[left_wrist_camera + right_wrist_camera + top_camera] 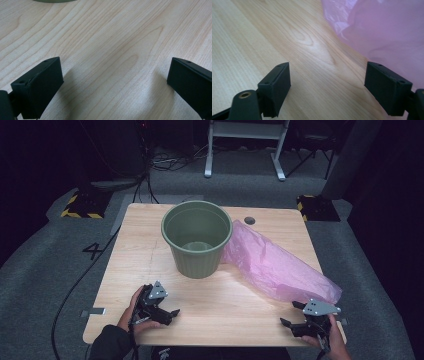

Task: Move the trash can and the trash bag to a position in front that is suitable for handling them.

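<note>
One green plastic bin [196, 240] stood upright mid-tabletop [225, 305], w/ one pink plastic bag [280, 265] lying touching its right side. Two grippers, left gripper [170, 312] & right gripper [290, 315], rested near front edge, jaws wide apart, nothing between.

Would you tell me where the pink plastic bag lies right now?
In the high view the pink plastic bag lies flat on the table's right half, touching the green bin.
</note>
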`<state>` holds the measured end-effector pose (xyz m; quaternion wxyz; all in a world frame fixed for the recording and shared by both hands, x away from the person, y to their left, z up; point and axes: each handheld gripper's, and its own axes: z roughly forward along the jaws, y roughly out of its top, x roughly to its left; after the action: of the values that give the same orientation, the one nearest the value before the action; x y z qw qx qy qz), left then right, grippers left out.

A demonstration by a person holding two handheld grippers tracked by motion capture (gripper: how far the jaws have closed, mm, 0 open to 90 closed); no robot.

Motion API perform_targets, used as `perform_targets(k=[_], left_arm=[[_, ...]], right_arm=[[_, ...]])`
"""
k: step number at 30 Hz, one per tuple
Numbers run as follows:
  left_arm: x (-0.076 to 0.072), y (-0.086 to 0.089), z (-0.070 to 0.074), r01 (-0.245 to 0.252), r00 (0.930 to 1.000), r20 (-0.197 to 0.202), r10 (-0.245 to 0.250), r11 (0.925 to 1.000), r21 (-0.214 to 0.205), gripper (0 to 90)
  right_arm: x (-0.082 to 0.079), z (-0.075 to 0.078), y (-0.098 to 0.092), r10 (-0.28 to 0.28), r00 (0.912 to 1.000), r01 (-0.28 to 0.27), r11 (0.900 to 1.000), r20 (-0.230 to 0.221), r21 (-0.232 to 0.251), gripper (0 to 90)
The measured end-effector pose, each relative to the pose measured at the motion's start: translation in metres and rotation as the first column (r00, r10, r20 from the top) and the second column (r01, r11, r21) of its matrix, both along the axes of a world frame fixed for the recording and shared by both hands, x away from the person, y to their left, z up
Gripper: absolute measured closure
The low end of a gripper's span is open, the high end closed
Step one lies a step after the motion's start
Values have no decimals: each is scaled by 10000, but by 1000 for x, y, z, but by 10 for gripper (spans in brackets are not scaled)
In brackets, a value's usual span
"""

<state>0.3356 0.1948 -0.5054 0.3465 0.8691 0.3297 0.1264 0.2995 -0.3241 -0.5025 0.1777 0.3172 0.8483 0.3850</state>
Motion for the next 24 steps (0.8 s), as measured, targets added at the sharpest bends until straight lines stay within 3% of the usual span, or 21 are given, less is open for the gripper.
perform_targets(k=[11,12,13,17,24], left_arm=[[0,0,0,-6,10000,4,6,10000,-3,0],[1,0,0,18,10000,11,-18,10000,-9,0],[1,0,0,18,10000,11,-18,10000,-9,0],[1,-1,0,4,10000,-8,-4,10000,-8,0],[1,-1,0,-12,10000,-8,12,10000,-20,0]], right_arm=[[-9,1,5,469,9989,-467,9984,-42,314,240],[-11,3,9,656,9977,-642,9960,-197,617,245],[-11,3,9,656,9977,-642,9960,-197,617,245],[-17,9,21,880,9961,-879,9950,8,473,247],[-14,20,38,792,9964,-806,9954,295,510,241]])
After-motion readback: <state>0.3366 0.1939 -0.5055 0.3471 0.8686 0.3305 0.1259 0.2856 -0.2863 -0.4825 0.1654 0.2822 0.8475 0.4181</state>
